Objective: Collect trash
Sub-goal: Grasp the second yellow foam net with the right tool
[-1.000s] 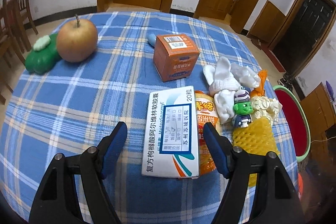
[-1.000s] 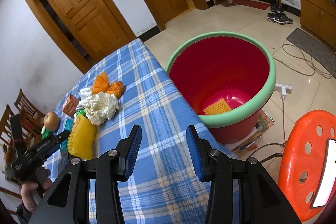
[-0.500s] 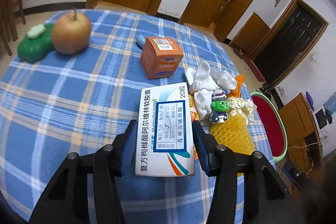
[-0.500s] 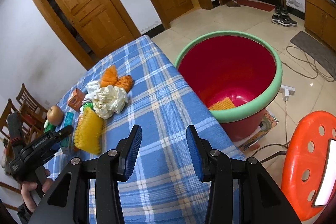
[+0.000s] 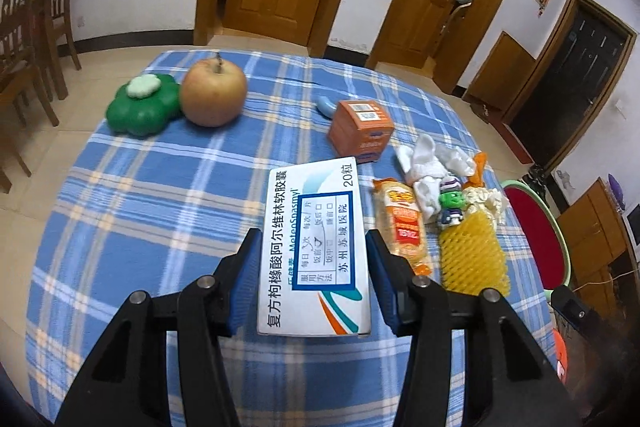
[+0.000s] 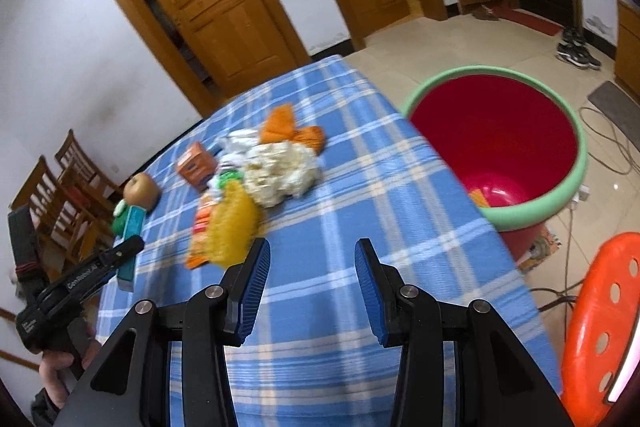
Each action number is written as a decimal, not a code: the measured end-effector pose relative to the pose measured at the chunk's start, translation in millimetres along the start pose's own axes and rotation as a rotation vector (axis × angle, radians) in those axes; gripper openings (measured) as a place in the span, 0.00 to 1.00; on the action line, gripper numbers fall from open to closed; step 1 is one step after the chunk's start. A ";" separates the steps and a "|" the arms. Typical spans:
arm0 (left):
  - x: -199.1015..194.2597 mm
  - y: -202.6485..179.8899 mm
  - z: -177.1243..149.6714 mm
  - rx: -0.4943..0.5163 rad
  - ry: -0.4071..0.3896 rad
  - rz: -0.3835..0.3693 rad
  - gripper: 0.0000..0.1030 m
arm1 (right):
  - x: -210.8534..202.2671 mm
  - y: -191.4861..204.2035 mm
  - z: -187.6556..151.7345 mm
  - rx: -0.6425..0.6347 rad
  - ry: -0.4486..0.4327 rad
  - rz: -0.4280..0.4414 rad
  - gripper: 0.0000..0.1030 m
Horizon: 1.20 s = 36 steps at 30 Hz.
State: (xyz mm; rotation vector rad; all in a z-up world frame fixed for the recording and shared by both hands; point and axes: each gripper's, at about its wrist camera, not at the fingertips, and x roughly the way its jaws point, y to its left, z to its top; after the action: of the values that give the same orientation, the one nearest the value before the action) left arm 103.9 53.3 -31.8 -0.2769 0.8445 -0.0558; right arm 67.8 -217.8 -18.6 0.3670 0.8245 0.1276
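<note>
The red bin [image 5: 532,235] is cut off by the table's [image 5: 160,187] far-right edge. The trash pile [image 6: 256,183] is blurred in the right wrist view, its wrappers unreadable.

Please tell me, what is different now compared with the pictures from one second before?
The left gripper has just been closing and now holds the white medicine box, lifted off the tablecloth. The right gripper has swung from the red bin toward the yellow foam net, open and empty as before. The trash pile has not moved.

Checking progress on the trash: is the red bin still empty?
No. The red bin holds one yellow-orange piece on its bottom; the table partly hides the rest.
</note>
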 end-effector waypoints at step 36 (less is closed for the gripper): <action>-9.7 -2.4 -13.8 0.017 -0.003 -0.029 0.50 | 35.4 49.8 -9.0 -0.135 0.040 0.080 0.09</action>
State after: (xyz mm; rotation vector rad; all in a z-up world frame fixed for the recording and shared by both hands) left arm 87.4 49.5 -32.8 -0.2728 0.8371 -0.0893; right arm 86.6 -160.1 -30.4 0.2711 0.8360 0.2641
